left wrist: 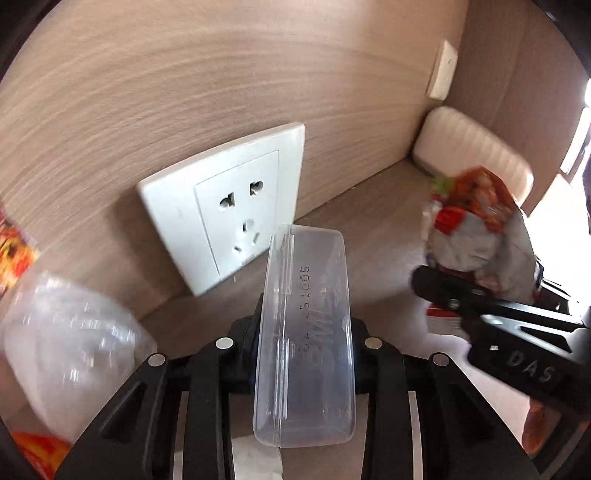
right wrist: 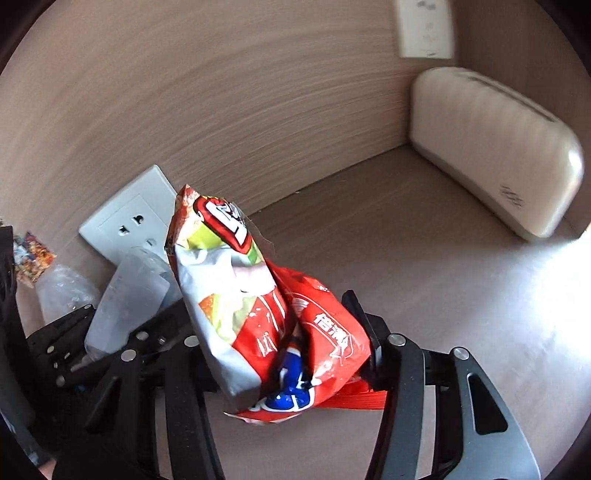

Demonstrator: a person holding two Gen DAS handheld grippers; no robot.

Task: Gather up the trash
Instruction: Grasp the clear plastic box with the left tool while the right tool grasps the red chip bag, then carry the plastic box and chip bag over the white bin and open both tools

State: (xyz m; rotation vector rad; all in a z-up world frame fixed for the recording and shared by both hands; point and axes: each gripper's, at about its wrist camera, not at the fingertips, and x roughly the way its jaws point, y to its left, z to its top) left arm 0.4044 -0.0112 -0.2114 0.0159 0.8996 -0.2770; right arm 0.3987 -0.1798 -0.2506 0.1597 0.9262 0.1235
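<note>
My left gripper [left wrist: 303,332] is shut on a clear plastic case [left wrist: 304,332] that stands upright between its fingers, close to the wooden wall. The case also shows at the left of the right wrist view [right wrist: 127,299]. My right gripper [right wrist: 280,354] is shut on a crumpled red and white snack bag [right wrist: 266,310], held above the tabletop. The bag also shows at the right of the left wrist view [left wrist: 476,229], with the right gripper's finger [left wrist: 465,295] under it.
A white wall socket [left wrist: 225,206] sits on the wooden back wall. A beige oblong box [right wrist: 495,147] stands in the right corner below a white switch plate [right wrist: 424,29]. A clear plastic bag [left wrist: 66,339] and colourful wrappers [left wrist: 14,251] lie at the left.
</note>
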